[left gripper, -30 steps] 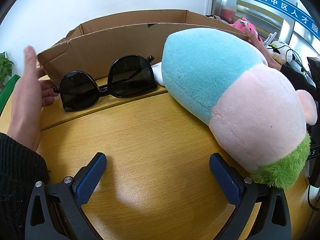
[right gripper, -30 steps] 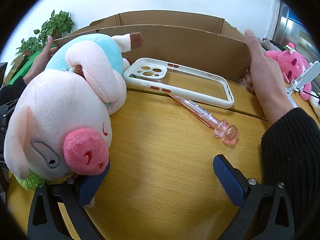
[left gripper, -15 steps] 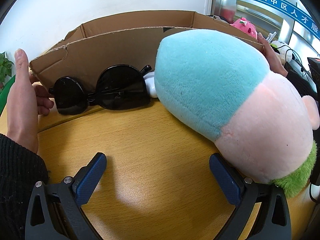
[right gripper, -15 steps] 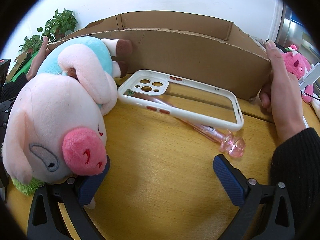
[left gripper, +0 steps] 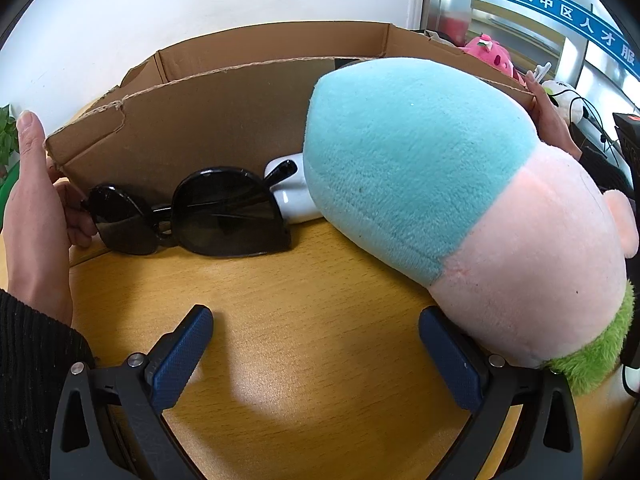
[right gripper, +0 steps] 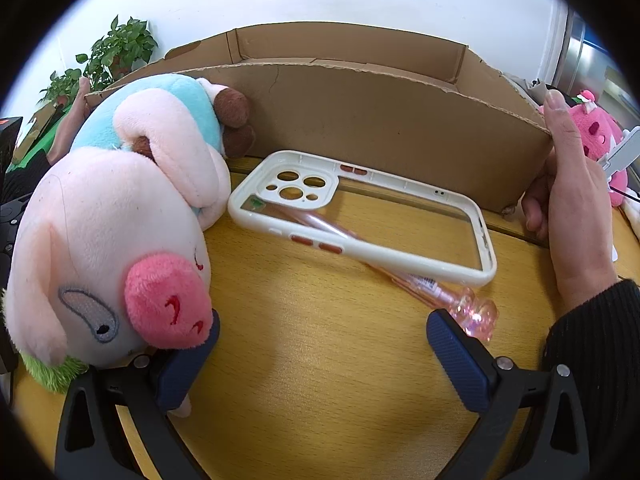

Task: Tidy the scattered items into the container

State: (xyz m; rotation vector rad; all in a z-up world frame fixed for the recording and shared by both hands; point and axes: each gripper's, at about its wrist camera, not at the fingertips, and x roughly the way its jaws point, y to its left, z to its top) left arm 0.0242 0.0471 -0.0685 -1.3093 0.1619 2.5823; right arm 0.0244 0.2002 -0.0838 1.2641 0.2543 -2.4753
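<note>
A cardboard box (left gripper: 208, 120) (right gripper: 380, 120) stands on the wooden table, held at each end by a bare hand (left gripper: 36, 208) (right gripper: 568, 208). Black sunglasses (left gripper: 192, 212) lean against its front wall, next to a white phone case (left gripper: 288, 196) (right gripper: 360, 220). A pink pen (right gripper: 448, 296) lies under the case. A pig plush toy (left gripper: 460, 208) (right gripper: 120, 220) lies against the box. My left gripper (left gripper: 316, 352) is open and empty, its right finger touching the plush. My right gripper (right gripper: 320, 360) is open and empty, with the plush snout over its left finger.
A potted plant (right gripper: 112, 60) stands at the back left. A pink plush (right gripper: 600, 136) and cables lie right of the box. Bare table surface (right gripper: 320, 340) lies between the gripper fingers.
The box has been slid toward me by the two hands, pushing the sunglasses, phone case, pen and plush closer. Both grippers stay open.
</note>
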